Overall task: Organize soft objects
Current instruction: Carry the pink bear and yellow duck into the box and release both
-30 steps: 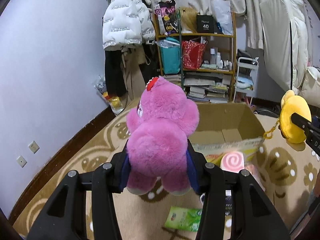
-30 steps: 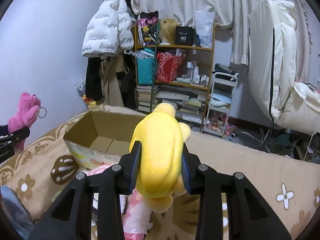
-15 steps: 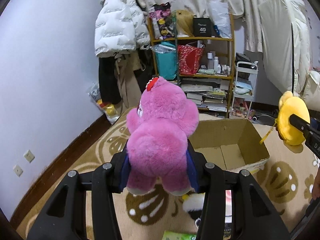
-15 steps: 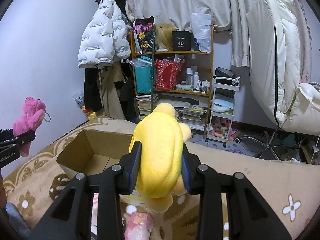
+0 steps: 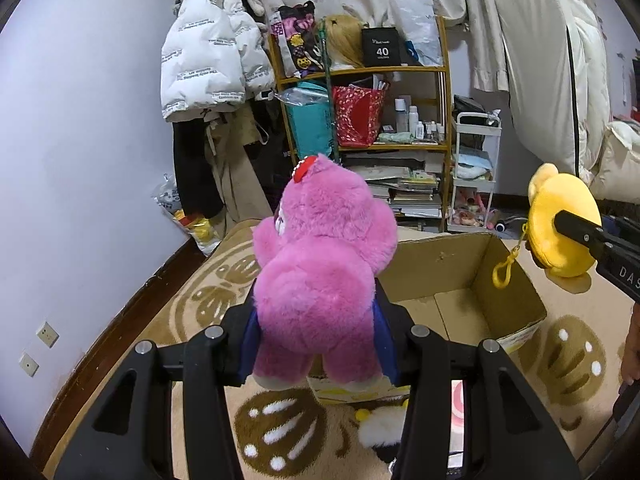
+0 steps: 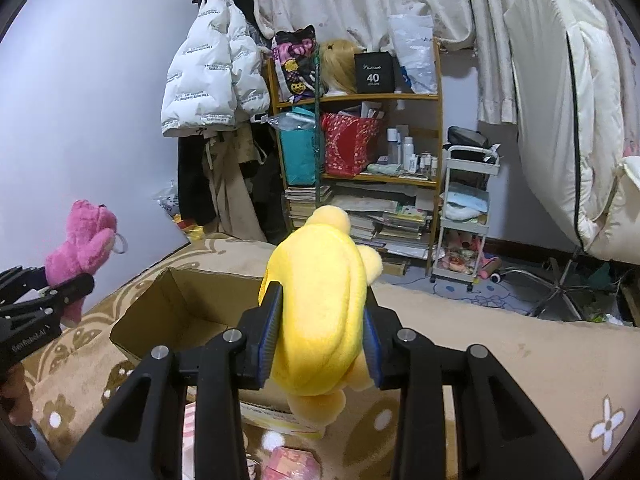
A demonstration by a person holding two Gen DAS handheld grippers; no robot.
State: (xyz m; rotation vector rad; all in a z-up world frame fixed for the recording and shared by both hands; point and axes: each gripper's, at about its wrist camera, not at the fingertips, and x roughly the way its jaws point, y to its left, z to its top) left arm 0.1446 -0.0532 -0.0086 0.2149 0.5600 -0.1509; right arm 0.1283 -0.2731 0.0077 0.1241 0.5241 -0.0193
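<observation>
I count two grippers, the left gripper (image 5: pixel 316 336) and the right gripper (image 6: pixel 320 332), and each pinches one of two plush toys: one pink plush bear (image 5: pixel 320 276) and one yellow plush toy (image 6: pixel 320 320). I see one open cardboard box (image 5: pixel 460 280) on one patterned rug (image 5: pixel 200 292), and far off one wooden shelf unit (image 5: pixel 400 144), one white cart (image 5: pixel 476 168) and one white puffer jacket (image 5: pixel 208 60).

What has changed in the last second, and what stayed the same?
Both grippers rose and moved toward the cardboard box, so its open inside shows more fully. Unchanged: the left gripper grips the pink plush, and the right gripper grips the yellow plush.
</observation>
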